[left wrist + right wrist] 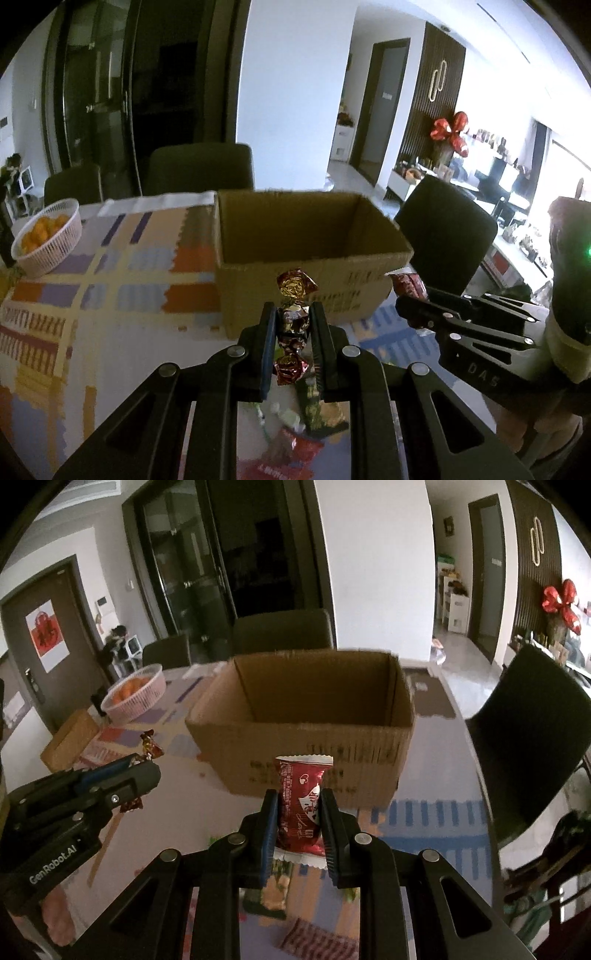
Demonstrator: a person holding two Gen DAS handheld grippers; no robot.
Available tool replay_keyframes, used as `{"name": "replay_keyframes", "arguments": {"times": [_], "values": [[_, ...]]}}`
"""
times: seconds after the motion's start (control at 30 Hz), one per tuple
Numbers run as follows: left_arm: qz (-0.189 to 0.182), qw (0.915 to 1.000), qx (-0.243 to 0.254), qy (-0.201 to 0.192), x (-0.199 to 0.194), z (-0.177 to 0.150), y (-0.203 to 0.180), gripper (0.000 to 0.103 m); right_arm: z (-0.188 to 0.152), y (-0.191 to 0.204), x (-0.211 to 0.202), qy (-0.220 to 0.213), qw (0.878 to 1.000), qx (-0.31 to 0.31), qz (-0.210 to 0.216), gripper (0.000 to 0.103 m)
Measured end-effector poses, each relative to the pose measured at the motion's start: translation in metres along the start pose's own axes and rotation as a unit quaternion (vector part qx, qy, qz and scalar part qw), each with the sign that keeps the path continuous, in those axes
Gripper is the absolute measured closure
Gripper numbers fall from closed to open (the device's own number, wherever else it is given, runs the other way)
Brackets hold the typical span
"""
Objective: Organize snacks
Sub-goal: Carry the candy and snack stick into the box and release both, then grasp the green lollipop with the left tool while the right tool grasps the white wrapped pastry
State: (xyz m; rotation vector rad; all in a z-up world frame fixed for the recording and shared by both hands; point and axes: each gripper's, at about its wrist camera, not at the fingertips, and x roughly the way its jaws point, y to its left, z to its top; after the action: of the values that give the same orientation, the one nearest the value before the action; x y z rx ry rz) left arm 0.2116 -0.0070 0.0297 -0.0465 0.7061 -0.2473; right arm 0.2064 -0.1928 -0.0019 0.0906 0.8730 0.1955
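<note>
An open cardboard box [314, 275] stands on the patterned table and looks empty inside; it also shows in the right wrist view [295, 753]. My left gripper [293, 314] is shut on a red-gold foil candy [293, 325], held above the table just before the box's near wall. My right gripper [299, 801] is shut on a red snack packet [301, 805], also in front of the box. The right gripper [413, 299] appears in the left wrist view to the right, and the left gripper [142, 764] appears at the left of the right wrist view.
A white basket of orange fruit [48, 236] sits far left on the table. Loose snack packets [291, 443] lie on the table under the grippers. Dark chairs [447, 229] stand around the table. A brown flat box [70, 738] lies at the left.
</note>
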Motion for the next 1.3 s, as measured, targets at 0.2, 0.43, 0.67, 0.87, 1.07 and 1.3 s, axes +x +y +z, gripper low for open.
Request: {"name": "replay_keyframes", "arguments": {"times": [0.2,0.43,0.67,0.87,1.07,1.3], "values": [[-0.005,0.9999,0.006,-0.013,0.005,0.025,0.001,0.084,0.025,0.001,-0.005,-0.022,1.0,-0.005,-0.001,0.079],[-0.018,0.9998,0.008,-0.01,0.022,0.05,0.005,0.084,0.053,0.001,0.003,-0.028,1.0,-0.006,0.001,0.079],[-0.007,0.9998,0.017,-0.003,0.046,0.071,0.011,0.084,0.073,-0.004,0.02,-0.023,1.0,-0.01,-0.01,0.079],[0.001,0.9995,0.03,0.008,0.066,0.081,0.01,0.084,0.082,-0.008,0.037,-0.014,1.0,-0.009,-0.019,0.079],[0.025,0.9988,0.043,0.0,0.061,0.078,0.009,0.055,0.082,-0.012,0.042,-0.013,1.0,-0.001,-0.027,0.065],[0.034,0.9987,0.038,-0.001,0.041,0.06,0.016,0.055,0.067,-0.002,0.031,-0.013,1.0,-0.008,-0.012,0.065]]}}
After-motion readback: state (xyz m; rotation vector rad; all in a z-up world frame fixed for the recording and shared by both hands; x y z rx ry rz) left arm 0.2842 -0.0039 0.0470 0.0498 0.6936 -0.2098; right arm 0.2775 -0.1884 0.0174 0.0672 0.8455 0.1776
